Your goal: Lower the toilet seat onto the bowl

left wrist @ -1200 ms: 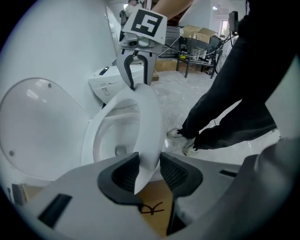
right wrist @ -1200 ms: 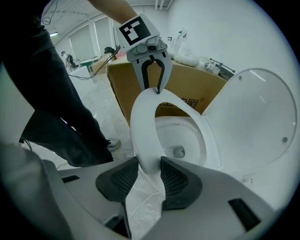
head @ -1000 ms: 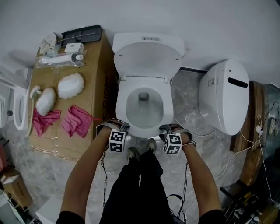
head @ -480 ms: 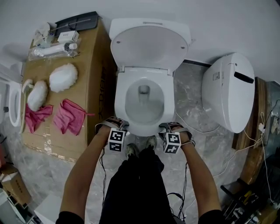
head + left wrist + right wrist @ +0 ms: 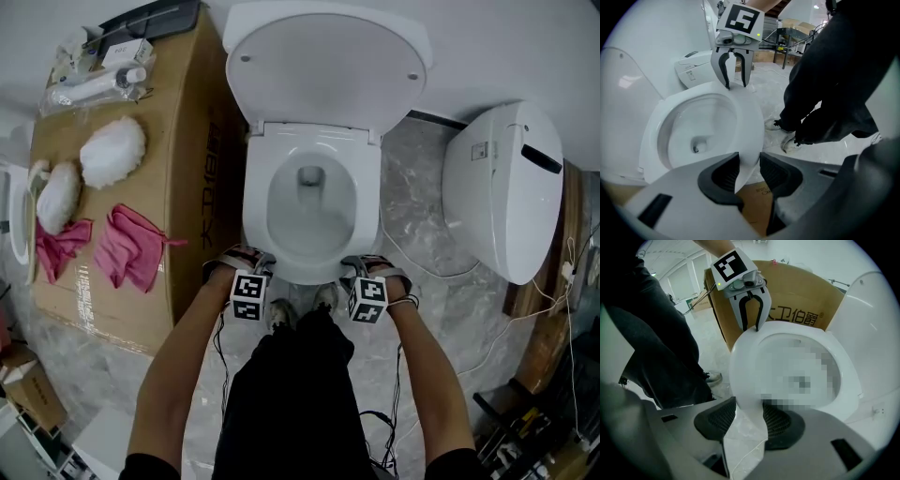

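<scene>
The white toilet seat [image 5: 257, 202] lies flat on the bowl, and the lid [image 5: 323, 66] stands up against the wall. My left gripper [image 5: 249, 270] is at the seat's front left rim and my right gripper [image 5: 362, 272] at its front right. In the left gripper view the seat's edge [image 5: 749, 140] runs between the jaws of the left gripper [image 5: 750, 171], which stand apart around it. The right gripper [image 5: 750, 416] has its jaws opening, with the seat's rim [image 5: 745, 380] between them. Each gripper shows across the bowl in the other's view, the right gripper [image 5: 735, 86] and the left gripper [image 5: 751, 328].
A tall cardboard box [image 5: 192, 178] stands close on the toilet's left, carrying pink cloths [image 5: 127, 248] and white fluffy pads [image 5: 112, 150]. A second white toilet [image 5: 506, 187] stands at the right. Cables [image 5: 441, 274] trail over the marble floor. The person's legs and shoes [image 5: 281, 319] stand just before the bowl.
The head view has moved closer, so the toilet looks larger and sits higher in the picture. Both grippers stay at the seat's front rim, and the seat lies on the bowl throughout.
</scene>
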### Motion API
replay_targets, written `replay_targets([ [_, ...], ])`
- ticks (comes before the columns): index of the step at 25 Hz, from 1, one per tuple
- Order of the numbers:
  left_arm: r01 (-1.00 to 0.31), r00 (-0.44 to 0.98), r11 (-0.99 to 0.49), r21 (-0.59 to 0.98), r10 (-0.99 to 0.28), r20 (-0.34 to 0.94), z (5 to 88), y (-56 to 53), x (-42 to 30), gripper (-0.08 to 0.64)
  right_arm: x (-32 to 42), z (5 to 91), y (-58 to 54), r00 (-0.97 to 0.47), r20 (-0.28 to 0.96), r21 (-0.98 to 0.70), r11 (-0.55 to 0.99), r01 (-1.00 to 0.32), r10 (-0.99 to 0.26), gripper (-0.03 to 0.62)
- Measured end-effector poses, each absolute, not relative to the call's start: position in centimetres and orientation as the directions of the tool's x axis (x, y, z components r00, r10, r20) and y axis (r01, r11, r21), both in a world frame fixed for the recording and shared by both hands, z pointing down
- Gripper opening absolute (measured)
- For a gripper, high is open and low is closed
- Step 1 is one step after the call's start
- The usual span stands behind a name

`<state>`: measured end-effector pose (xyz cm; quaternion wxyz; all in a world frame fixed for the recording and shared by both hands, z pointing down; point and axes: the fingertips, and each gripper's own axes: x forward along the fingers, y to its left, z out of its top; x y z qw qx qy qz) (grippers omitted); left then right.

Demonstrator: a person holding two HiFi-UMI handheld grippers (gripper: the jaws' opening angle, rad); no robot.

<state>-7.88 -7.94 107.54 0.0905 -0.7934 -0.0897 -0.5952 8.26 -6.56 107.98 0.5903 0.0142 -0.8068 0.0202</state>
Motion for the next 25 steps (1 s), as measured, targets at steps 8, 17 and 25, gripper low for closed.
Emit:
replay_targets([
  [8, 0.221, 0.298, -0.975, -0.013, 0.055, 0.953, 109.4, -8.1, -7.9, 0.138, 7.9, 109.5, -6.9, -0.308, 0.95, -0.062, 0.998, -0.033, 0.049, 0.204],
  [17, 0.006, 0.31, -1.0, -0.016, -0.013, 0.951, 109.4, -8.2, -8.3, 0.162, 8.2, 108.5, -7.2, -0.28, 0.959, -0.089, 0.981, -0.174, 0.037, 0.222],
  [25, -0.374, 0.41, -0.927, -0.023, -0.187, 0.893, 99.0, -9.4, -7.1, 0.082, 7.4, 96.2, -10.1, -0.398, 0.891, -0.106, 0.751, -0.651, -0.22, 0.181],
])
